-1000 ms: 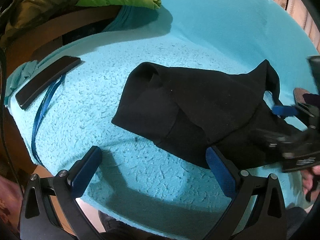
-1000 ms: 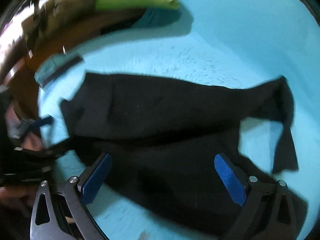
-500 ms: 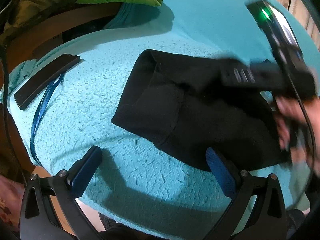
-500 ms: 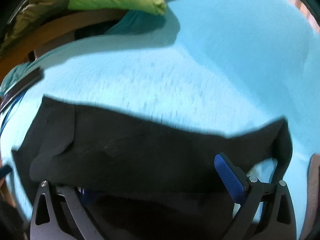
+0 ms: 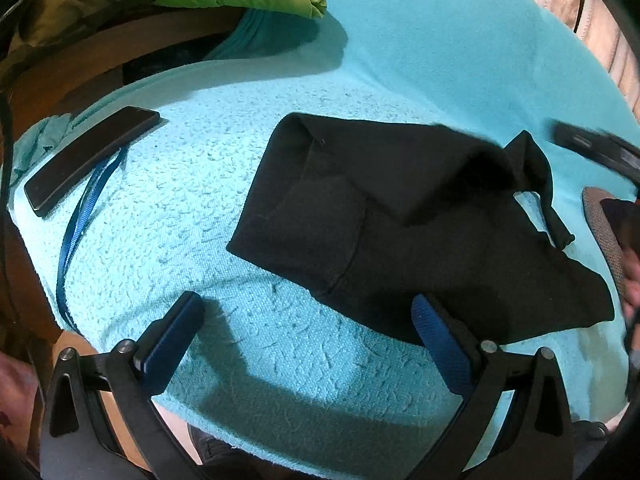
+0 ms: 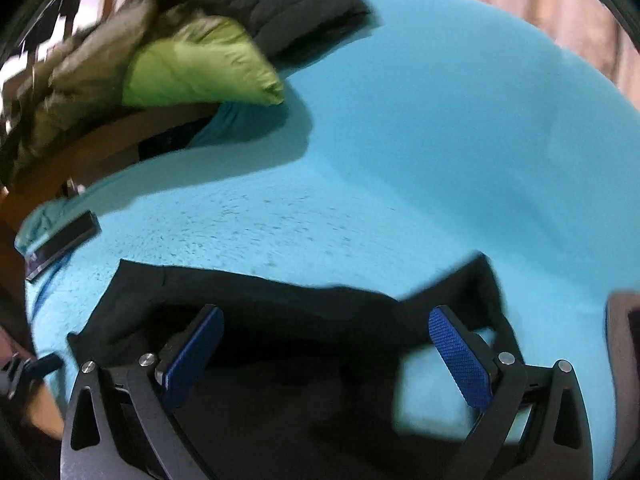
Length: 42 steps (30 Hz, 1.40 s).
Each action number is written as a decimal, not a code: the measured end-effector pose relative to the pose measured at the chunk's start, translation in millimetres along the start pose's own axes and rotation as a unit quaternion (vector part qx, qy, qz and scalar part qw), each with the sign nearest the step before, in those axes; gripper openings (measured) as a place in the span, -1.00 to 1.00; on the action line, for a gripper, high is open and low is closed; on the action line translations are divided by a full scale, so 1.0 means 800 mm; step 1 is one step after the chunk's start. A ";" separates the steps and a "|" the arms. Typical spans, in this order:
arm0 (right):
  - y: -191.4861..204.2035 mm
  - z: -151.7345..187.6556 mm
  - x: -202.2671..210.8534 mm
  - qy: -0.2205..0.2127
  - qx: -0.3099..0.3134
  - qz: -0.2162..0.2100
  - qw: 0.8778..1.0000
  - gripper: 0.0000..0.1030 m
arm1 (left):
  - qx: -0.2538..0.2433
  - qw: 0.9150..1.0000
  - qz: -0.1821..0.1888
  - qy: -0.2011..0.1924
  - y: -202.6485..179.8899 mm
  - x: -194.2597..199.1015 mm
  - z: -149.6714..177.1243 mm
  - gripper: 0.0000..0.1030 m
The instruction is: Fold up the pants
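Black pants lie folded in a loose bundle on a turquoise blanket; one corner sticks up at the far right of the bundle. My left gripper hovers open over the blanket's near edge, its right pad just at the pants' near hem, holding nothing. In the right wrist view the pants spread below my right gripper, which stands open above the cloth with nothing between its pads. Part of the right tool shows blurred at the right edge of the left view.
A black phone and a blue strap lie at the blanket's left edge. Olive, lime-green and black jackets are piled over a wooden rail at the back left. A hand shows at far right.
The right gripper has lifted and drawn back off the pants, which now lie lower in its view. The pants' upper layer has been laid over. The left gripper has stayed put.
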State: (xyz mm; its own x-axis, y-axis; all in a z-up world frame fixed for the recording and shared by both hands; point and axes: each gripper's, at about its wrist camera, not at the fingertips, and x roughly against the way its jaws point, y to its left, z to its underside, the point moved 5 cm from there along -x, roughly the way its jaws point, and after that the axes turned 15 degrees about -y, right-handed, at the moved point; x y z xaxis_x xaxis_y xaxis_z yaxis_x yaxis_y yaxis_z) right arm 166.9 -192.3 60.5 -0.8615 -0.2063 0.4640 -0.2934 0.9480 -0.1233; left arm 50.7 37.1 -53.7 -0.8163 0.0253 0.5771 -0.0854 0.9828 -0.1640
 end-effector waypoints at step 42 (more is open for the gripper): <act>-0.394 0.317 0.161 0.035 -0.558 0.058 0.827 -0.89 | 0.036 0.999 0.027 -0.019 0.007 0.010 -0.001 1.00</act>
State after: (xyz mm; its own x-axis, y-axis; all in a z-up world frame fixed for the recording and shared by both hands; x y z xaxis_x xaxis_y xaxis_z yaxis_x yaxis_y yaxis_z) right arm 43.2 -579.1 -63.4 -0.8189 -0.1203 0.5612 0.3898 0.6012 0.6976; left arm 44.5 42.8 -49.3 -0.8413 0.0701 0.5361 -0.0801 0.9644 -0.2519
